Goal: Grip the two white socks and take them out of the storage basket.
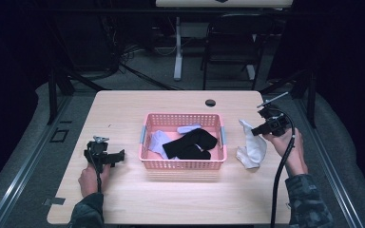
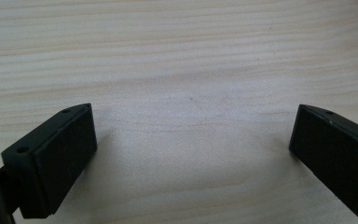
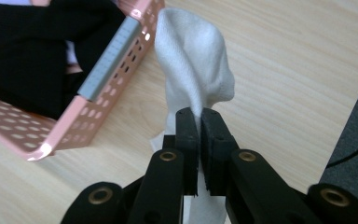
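Right tongs (image 3: 199, 116) pinching a white sock (image 3: 196, 60) at frame right beside the pink basket (image 1: 183, 164), left tongs (image 2: 191, 149) spread wide, empty, over the worktop (image 1: 123, 199) at lower left.

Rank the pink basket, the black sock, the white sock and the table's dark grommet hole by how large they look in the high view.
1. Pink basket
2. Black sock and white sock: they look alike, so no ranking
3. Grommet hole, by far the smallest
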`<move>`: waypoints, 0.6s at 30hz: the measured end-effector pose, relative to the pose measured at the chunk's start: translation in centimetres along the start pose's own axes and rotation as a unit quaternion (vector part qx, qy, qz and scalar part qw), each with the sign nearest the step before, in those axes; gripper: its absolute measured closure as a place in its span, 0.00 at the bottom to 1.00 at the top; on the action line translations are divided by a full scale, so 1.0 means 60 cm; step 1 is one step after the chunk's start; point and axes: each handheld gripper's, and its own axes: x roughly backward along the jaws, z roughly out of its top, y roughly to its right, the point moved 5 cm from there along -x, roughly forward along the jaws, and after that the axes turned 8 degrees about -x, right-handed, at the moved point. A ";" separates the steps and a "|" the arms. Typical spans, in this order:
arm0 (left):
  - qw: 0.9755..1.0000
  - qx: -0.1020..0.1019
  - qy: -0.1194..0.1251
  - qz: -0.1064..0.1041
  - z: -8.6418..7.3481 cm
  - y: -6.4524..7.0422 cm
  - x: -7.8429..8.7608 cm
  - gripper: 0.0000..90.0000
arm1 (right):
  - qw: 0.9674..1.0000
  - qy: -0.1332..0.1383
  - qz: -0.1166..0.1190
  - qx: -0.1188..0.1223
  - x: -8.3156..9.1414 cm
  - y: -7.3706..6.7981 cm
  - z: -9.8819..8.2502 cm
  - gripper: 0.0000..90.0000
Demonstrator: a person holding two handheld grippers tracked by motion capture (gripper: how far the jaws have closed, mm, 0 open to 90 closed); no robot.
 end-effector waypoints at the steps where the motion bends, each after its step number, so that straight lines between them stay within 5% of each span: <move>1: 1.000 0.000 0.000 0.000 0.000 0.000 0.000 0.01 | 1.000 -0.001 0.004 -0.007 -0.010 0.000 -0.001 0.96; 12: 1.000 0.000 0.000 0.000 0.000 0.000 0.000 0.01 | 0.998 -0.042 -0.030 -0.028 -0.108 0.024 -0.009 0.95; 18: 1.000 0.000 0.000 0.000 0.000 0.000 0.000 0.01 | 0.998 -0.027 -0.027 -0.043 -0.110 0.029 -0.008 0.68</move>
